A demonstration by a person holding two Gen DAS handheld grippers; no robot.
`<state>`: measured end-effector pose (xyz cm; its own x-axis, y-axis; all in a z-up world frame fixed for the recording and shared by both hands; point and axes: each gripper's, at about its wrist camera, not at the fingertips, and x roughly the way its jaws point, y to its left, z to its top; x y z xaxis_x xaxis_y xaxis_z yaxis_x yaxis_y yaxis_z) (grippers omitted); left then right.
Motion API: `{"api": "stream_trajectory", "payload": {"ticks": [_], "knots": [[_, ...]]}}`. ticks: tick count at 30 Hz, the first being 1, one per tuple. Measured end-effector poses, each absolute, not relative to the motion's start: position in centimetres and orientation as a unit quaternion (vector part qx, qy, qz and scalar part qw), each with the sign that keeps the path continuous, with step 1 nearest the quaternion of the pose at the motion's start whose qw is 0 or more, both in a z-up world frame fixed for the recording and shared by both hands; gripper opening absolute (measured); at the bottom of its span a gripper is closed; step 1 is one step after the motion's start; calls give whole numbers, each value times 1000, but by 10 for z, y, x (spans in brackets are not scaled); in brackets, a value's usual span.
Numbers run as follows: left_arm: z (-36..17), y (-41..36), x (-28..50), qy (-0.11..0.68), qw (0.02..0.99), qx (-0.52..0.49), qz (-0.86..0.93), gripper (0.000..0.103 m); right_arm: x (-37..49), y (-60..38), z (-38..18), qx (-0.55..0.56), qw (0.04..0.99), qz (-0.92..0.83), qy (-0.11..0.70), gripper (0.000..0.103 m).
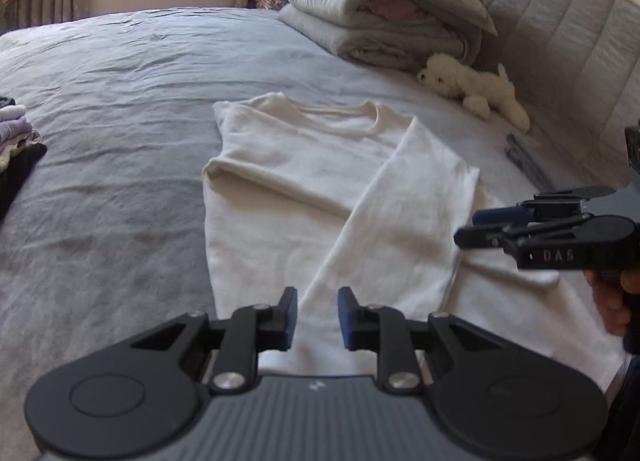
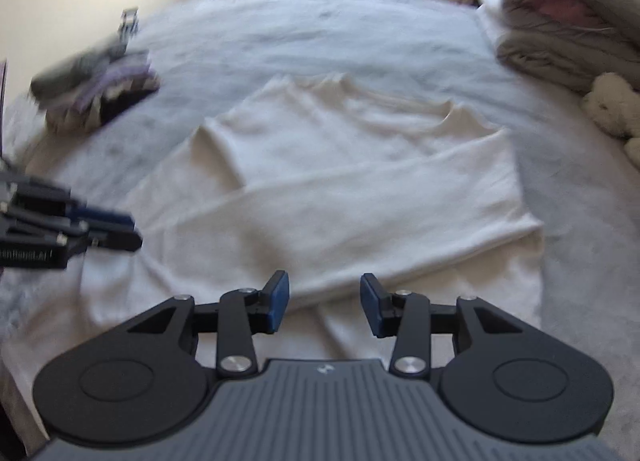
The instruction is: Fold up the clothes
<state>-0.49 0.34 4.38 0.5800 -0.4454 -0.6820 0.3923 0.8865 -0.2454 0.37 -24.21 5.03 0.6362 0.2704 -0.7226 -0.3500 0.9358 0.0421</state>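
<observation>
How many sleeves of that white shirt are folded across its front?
1 in plain view: a long sleeve crosses the white shirt diagonally, running from the collar end down toward the hem. The other sleeve may be tucked underneath.

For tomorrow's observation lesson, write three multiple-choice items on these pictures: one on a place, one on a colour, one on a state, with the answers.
1. Where does the plush dog lie?
A. On the shirt
B. By the headboard, beside the folded duvet
C. On the floor

2. What colour is the shirt?
A. Cream white
B. Red
C. Black

3. How is the left gripper?
A. Shut on the shirt
B. Open, holding nothing
C. Out of sight

Answers: 1 B, it rests against the padded headboard; 2 A, pale cream on the grey sheet; 3 B, the shirt shows through the gap between its pads.
</observation>
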Motion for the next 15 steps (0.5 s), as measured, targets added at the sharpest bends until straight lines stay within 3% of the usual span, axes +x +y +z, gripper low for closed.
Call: {"api": "stream_trajectory", "payload": {"ticks": [15], "knots": [[32, 0, 1, 405, 889, -13, -213, 26, -4, -256, 36, -104, 861, 176, 466, 50]]}}
